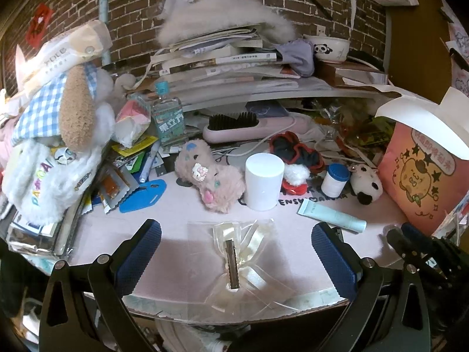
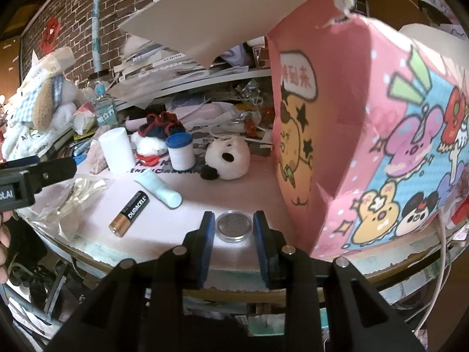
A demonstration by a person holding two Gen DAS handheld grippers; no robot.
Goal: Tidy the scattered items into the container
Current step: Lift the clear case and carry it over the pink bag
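Note:
My right gripper (image 2: 233, 217) is shut on a coin in a round clear capsule (image 2: 234, 225) that lies near the table's front edge, just left of the pink cartoon box (image 2: 366, 146). The box's white lid stands open. My left gripper (image 1: 236, 230) is open, its blue pads either side of a clear plastic bag (image 1: 234, 258) holding a bow hair clip. A Duracell battery (image 2: 129, 214) and a pale blue tube (image 2: 159, 190) lie on the pink mat. Farther back stand a white cylinder (image 1: 263, 182), a blue-capped jar (image 1: 335, 180) and a panda plush (image 1: 366, 186).
A pink fluffy plush (image 1: 211, 176), a hairbrush (image 1: 234, 129) and a glass bottle (image 1: 168, 117) crowd the back. Stuffed toys and packets (image 1: 58, 135) pile up at the left. Stacked books (image 1: 222, 58) fill a shelf against the brick wall. A hand (image 2: 4, 234) shows at the left edge.

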